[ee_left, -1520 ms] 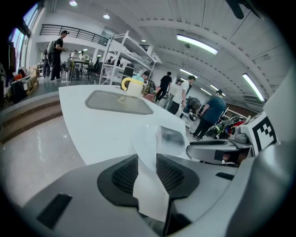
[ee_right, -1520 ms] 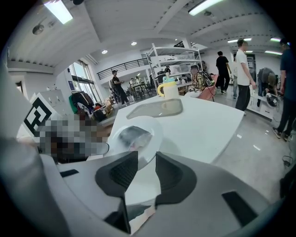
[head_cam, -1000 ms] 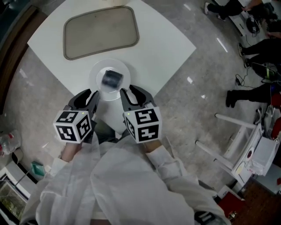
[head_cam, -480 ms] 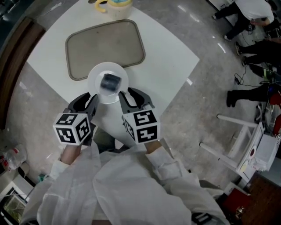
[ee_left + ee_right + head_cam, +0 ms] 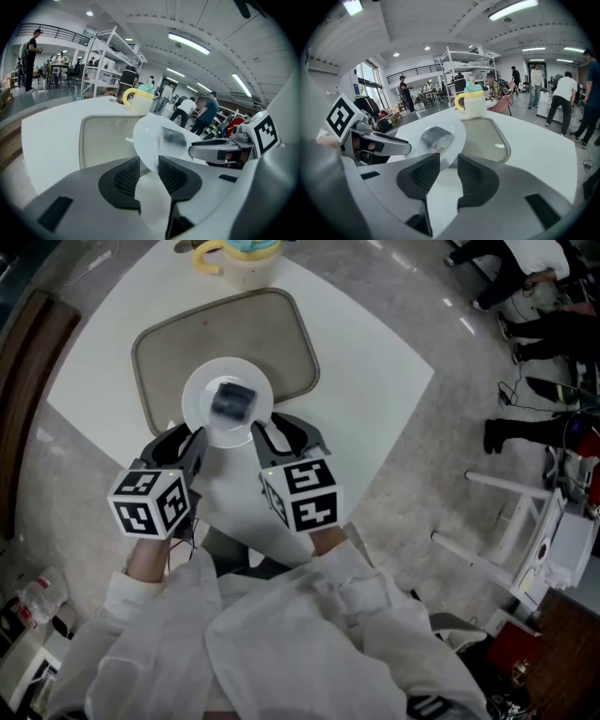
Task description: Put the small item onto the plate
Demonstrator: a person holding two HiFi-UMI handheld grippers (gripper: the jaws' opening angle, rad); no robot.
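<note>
Sitting on the white plate (image 5: 200, 424) already, the dark small item (image 5: 232, 400) looks delivered; left gripper (image 5: 187, 442) and right gripper (image 5: 267, 434) each pinch its rim above the tray (image 5: 281, 334), with only set-down seemingly left.

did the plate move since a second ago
Yes. The plate moved toward the tray: it was short of the tray before, and now it overlaps the tray's near edge.

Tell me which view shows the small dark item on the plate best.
Right gripper view: the small dark grey item lies near and fairly sharp on the white round plate. Head view shows the item blurred; left gripper view, smeared.
</note>
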